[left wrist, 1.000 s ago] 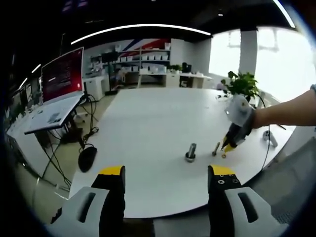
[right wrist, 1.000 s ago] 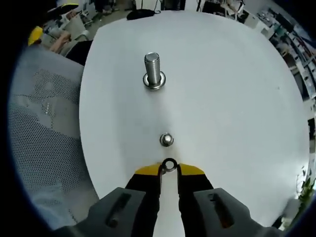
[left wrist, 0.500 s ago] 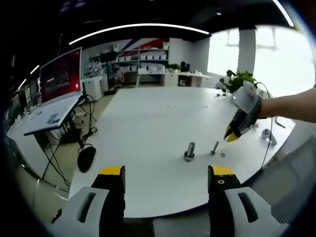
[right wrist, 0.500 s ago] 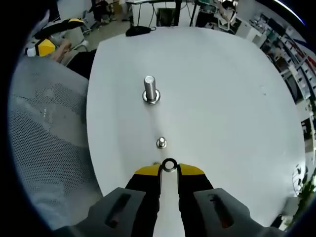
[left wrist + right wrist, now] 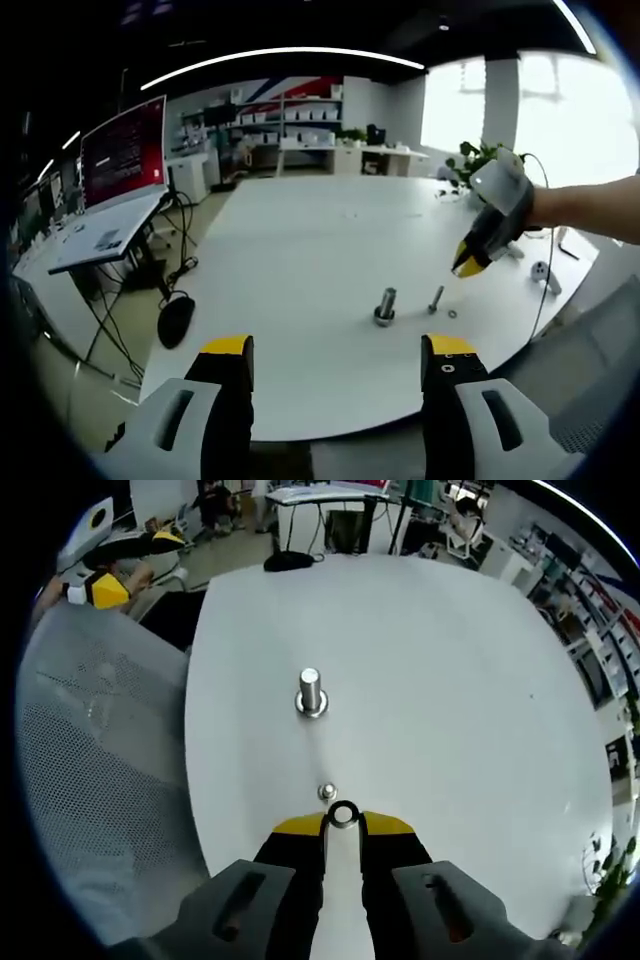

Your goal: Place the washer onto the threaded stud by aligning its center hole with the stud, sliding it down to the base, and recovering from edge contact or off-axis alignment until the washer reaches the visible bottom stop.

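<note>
Washer (image 5: 343,814): small dark ring, pinched edge-on betw. right gripper (image 5: 343,823) tips, hole facing cam, above table. Threaded stud (image 5: 311,692): silver, upright on flanged base, mid table. Thinner bolt (image 5: 326,792) upright betw. them.

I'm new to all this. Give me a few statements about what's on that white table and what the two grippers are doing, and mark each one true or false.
1. The right gripper pinches a small washer at its tips. True.
2. The washer already sits on the big stud. False: it is held in the air, short of the stud.
3. The big stud stands upright on the white table. True.
4. The left gripper is clamped on the stud. False: its jaws stand wide apart with nothing between them.
5. A smaller bolt stands beside the big stud. True.
</note>
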